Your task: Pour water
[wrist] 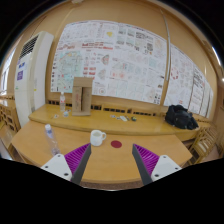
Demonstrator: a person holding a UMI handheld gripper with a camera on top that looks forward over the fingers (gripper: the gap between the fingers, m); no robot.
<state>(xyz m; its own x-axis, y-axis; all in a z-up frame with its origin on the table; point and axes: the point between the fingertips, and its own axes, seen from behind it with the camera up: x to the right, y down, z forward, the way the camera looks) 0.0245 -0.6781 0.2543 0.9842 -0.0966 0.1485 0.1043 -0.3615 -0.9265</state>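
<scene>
A white mug (pixel 96 137) stands on the wooden table (pixel 110 165), just ahead of my fingers and a little left of middle. A dark red round coaster (pixel 116 144) lies to its right. A clear water bottle (pixel 62 104) stands on the far wooden bench, left of a cardboard box (pixel 81 95). My gripper (pixel 111 160) is open and empty, above the near part of the table, with its purple pads (pixel 146 157) spread wide apart.
A white floor air conditioner (pixel 30 72) stands at the far left. A black bag (pixel 181 117) lies on the bench at the right. A small white bottle (pixel 51 133) stands on the table at the left. Posters cover the wall.
</scene>
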